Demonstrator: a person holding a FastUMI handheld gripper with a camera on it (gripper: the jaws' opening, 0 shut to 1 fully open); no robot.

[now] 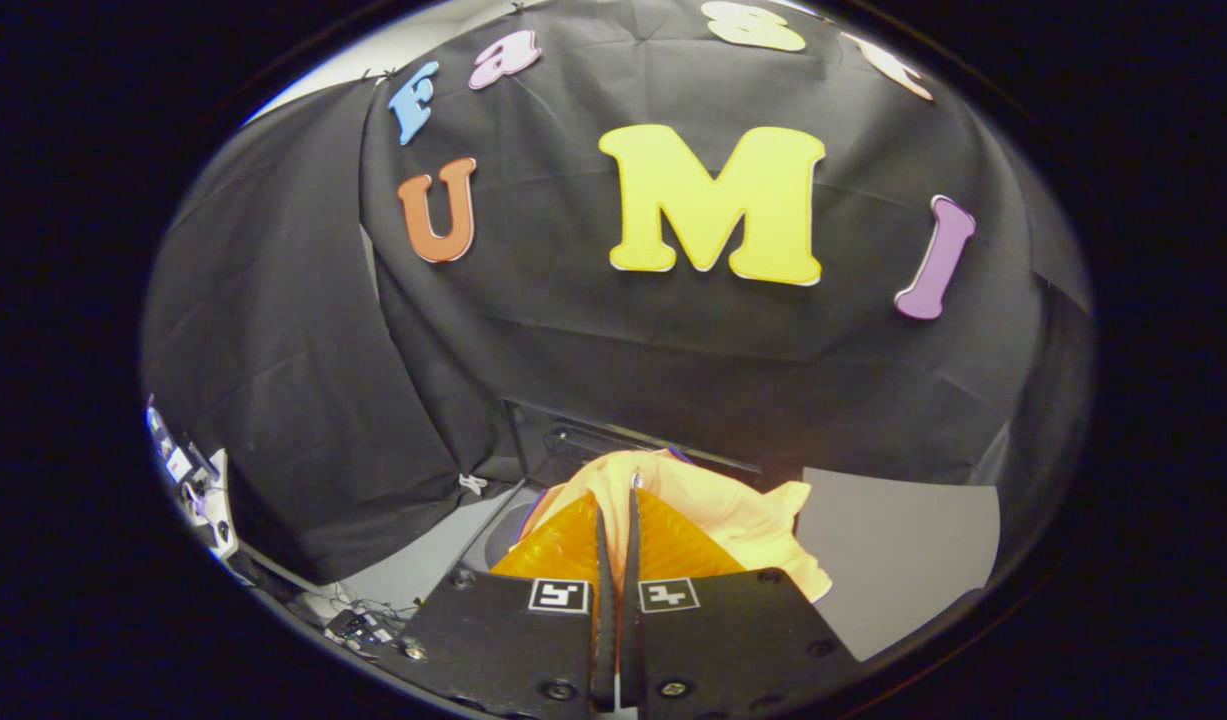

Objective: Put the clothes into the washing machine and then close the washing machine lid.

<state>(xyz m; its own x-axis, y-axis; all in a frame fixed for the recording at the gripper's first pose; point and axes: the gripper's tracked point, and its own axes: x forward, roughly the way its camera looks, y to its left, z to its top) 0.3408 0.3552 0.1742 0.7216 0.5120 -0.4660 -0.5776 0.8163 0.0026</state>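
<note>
Gripper view: we look forward along our claw (618, 500) toward the booth's dark cloth wall.
Claw: we see the two fingers (605, 560) pressed almost together, only a thin slit between them, and a fold of orange cloth seems pinched there; we judge it a grip on the garment, though the pinch point itself is partly hidden.
Clothes: one orange garment (713, 510), bunched and draped over and just ahead of the fingers, spilling to their right side.
Washing machine: a dark machine (563, 445) lies just beyond the fingers, with a rounded opening (508, 535) glimpsed beside the left finger; we cannot tell where its lid is.
Desk: a grey surface (893, 540) sits to the right of the garment.
Handling: we judge the garment light, soft and limp, likely to sag and trail, not fragile; a bunched fold near its middle gives the best hold so fewer loose ends catch the rim.
Count: one garment, one machine, one claw.
Clutter: cables and small devices (358, 625) lie low, well apart to the left.
</note>
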